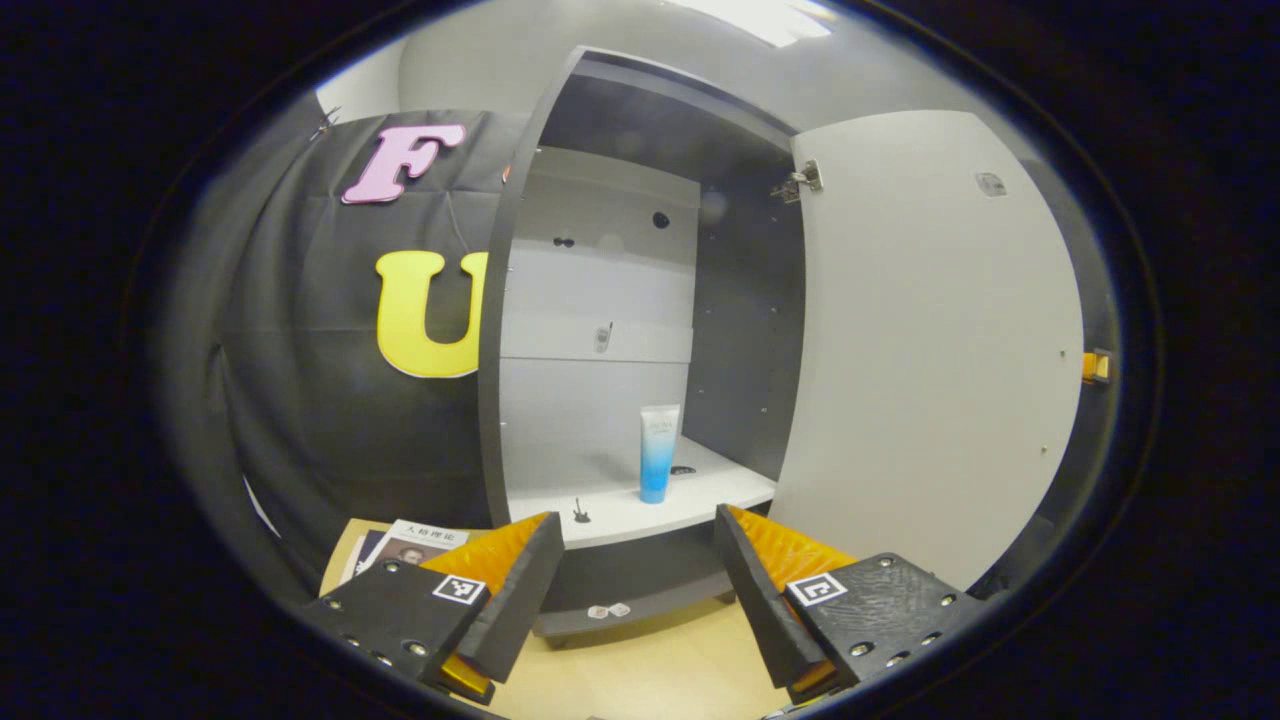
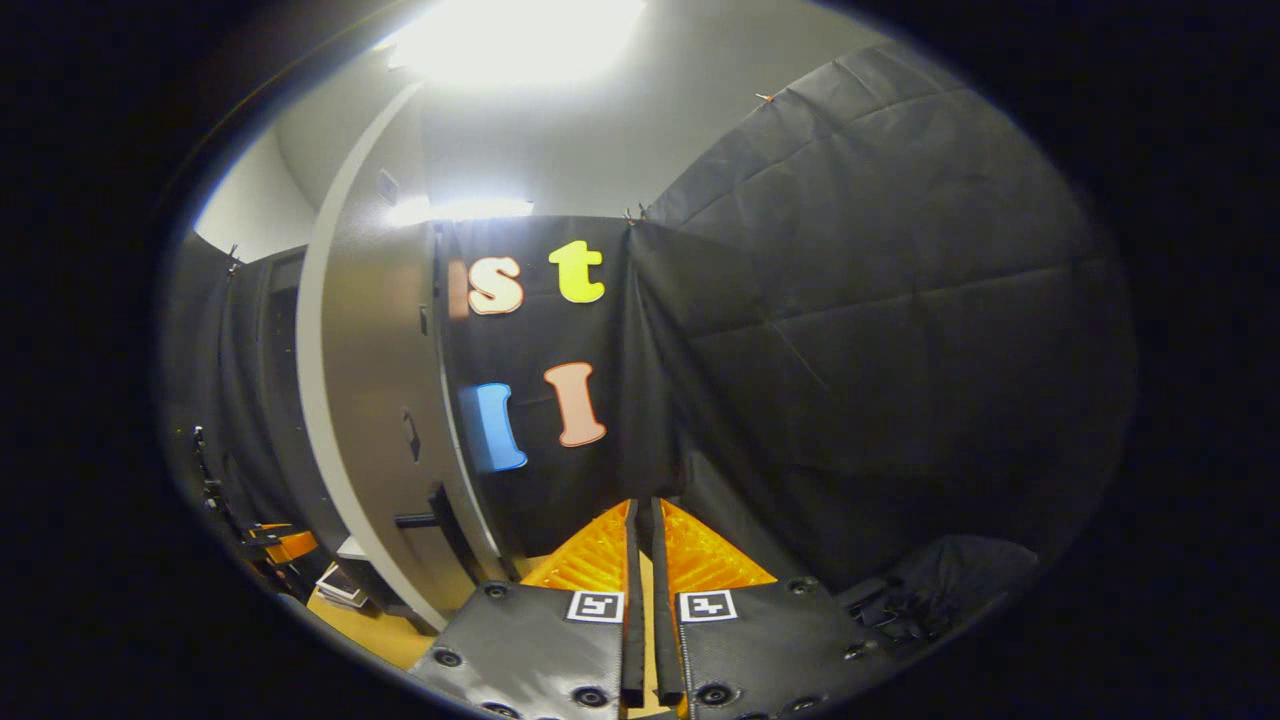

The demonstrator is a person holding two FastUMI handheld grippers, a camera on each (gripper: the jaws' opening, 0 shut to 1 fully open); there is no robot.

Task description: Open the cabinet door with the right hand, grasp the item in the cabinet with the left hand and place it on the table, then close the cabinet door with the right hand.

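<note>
- We see the cabinet door point(image 1: 930, 340) swung open to the right, baring the shelf point(image 1: 720, 490) inside.
- The tube point(image 1: 658, 452) stands upright on that shelf, cap down, its long axis vertical, apart from the walls.
- Our left hand-held gripper point(image 1: 640, 555) is spread wide and holds nothing; in the left gripper view the tube sits straight ahead and just above the gap between its fingers, still some way off.
- We judge a level push forward would bring the fingers to either side of the tube, closing across its width.
- Our right hand-held gripper point(image 2: 645, 590) has its fingers nearly together on nothing, beside the door's point(image 2: 375, 400) outer face.
- We judge the left the nearer to the tube; the door is open, the grasp not yet made.
- The desk point(image 1: 650, 670) lies below the shelf.
</note>
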